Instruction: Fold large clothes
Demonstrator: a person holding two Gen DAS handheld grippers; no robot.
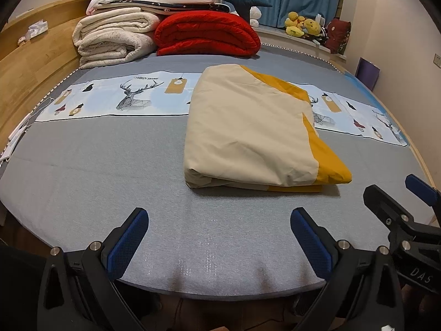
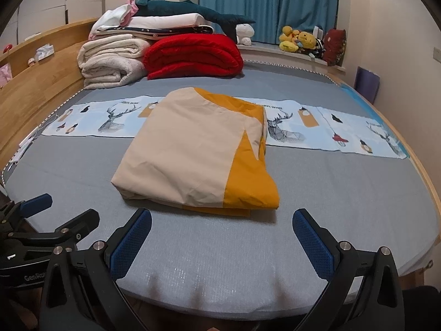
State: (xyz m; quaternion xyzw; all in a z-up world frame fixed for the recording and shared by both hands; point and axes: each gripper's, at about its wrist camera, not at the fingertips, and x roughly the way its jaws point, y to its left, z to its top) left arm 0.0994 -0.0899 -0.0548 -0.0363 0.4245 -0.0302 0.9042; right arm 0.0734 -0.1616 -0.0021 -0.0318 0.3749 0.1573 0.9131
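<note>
A large cream and mustard-yellow cloth (image 1: 248, 132) lies folded into a thick rectangle on the grey bed (image 1: 110, 171); it also shows in the right wrist view (image 2: 193, 154). My left gripper (image 1: 219, 220) is open and empty, over the bed's near edge, short of the cloth. My right gripper (image 2: 222, 220) is open and empty, just in front of the cloth's near edge. The right gripper shows at the right of the left wrist view (image 1: 397, 193), and the left gripper at the left of the right wrist view (image 2: 63, 209).
A printed deer-pattern strip (image 1: 124, 96) runs across the bed under the cloth. Folded white blankets (image 1: 115, 38) and a red quilt (image 1: 206, 33) are stacked at the headboard end. A wooden headboard (image 1: 33, 63) is on the left. Plush toys (image 1: 303, 26) sit on the window sill.
</note>
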